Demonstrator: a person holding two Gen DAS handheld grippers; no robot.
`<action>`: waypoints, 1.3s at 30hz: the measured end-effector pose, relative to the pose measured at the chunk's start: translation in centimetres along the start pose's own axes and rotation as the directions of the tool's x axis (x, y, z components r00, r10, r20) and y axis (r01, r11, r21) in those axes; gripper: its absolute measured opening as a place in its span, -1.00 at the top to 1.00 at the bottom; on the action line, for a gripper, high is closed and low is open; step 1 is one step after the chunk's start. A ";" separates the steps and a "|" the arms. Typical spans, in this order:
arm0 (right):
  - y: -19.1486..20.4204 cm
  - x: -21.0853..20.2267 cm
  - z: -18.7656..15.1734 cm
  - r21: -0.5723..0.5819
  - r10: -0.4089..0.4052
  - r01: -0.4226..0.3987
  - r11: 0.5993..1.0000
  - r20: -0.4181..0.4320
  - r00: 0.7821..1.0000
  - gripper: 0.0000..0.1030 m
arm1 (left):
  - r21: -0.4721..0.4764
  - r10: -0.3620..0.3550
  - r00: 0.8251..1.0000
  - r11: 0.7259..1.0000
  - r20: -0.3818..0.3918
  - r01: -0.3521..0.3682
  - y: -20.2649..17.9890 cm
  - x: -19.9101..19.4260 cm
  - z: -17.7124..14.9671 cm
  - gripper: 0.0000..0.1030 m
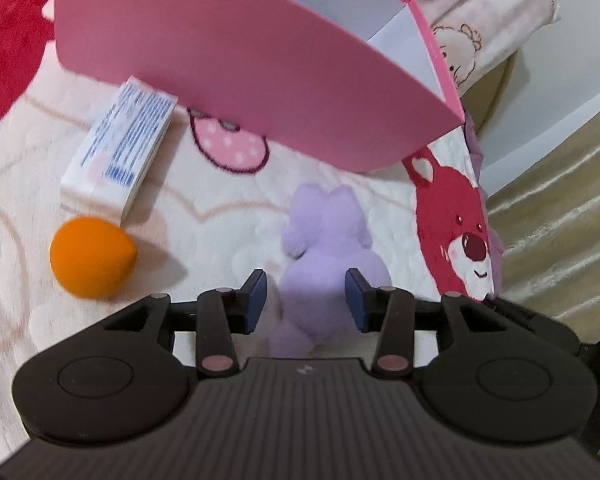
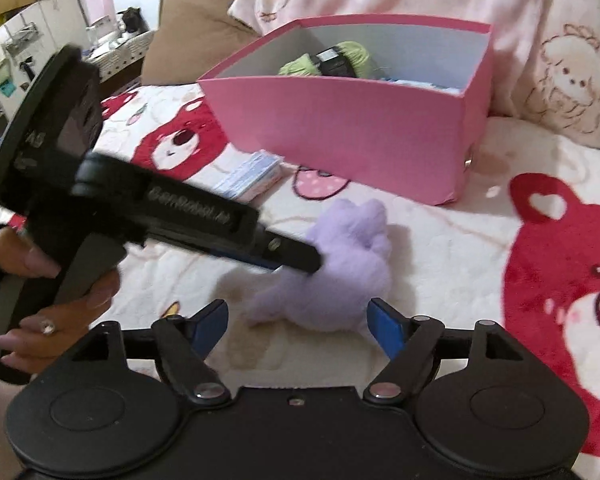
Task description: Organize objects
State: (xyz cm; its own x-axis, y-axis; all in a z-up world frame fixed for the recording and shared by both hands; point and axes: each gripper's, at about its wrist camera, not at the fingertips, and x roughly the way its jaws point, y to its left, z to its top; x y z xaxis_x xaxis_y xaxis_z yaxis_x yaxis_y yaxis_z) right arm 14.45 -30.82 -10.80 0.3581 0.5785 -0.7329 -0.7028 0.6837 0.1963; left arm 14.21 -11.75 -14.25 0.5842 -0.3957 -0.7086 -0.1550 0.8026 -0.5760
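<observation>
A lilac plush toy (image 1: 324, 256) lies on the bear-print blanket in front of the pink box (image 1: 228, 64). My left gripper (image 1: 306, 300) is open, its jaws either side of the toy's near end without closing on it. In the right wrist view the left gripper (image 2: 300, 260) reaches the plush toy (image 2: 340, 264) from the left. My right gripper (image 2: 298, 326) is open and empty, just short of the toy. The pink box (image 2: 340, 120) holds green yarn (image 2: 340, 58) and a dark item.
A white and blue packet (image 1: 120, 148) and an orange ball (image 1: 92, 258) lie left of the toy on the blanket (image 1: 228, 208). The packet also shows in the right wrist view (image 2: 252, 176). The bed's edge and floor (image 1: 560, 216) lie to the right. Pillows (image 2: 500, 40) sit behind the box.
</observation>
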 end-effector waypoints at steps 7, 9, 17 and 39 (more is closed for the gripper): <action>-0.5 2.3 0.2 -0.026 -0.080 0.079 0.997 -0.040 0.996 -0.73 | 0.006 -0.030 0.999 1.000 -0.019 0.030 -0.2 0.0 -0.2 0.07; -0.2 3.2 0.0 -0.051 -0.104 0.101 0.994 -0.072 0.992 -0.73 | 0.025 -0.030 0.999 0.999 -0.023 0.030 -0.5 0.1 -0.4 0.07; 0.6 3.2 -0.5 -0.086 -0.126 0.123 0.989 -0.025 0.992 -0.59 | 0.045 -0.056 0.998 0.997 -0.026 0.057 -0.7 -0.3 -0.4 0.25; 8.3 -2.8 2.7 -0.079 -0.287 0.294 0.953 0.080 0.954 -0.10 | 0.223 -0.079 0.995 0.970 -0.065 0.092 -3.2 -9.5 2.4 0.26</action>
State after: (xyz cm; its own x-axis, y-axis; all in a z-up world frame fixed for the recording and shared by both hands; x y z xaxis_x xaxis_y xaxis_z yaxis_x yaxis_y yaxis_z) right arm 9.32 -25.52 -5.36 0.5931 0.3913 -0.7037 -0.6131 0.7859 -0.0797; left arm 11.10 -9.55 -4.70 0.5418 -0.4864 -0.6855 0.0810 0.8420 -0.5334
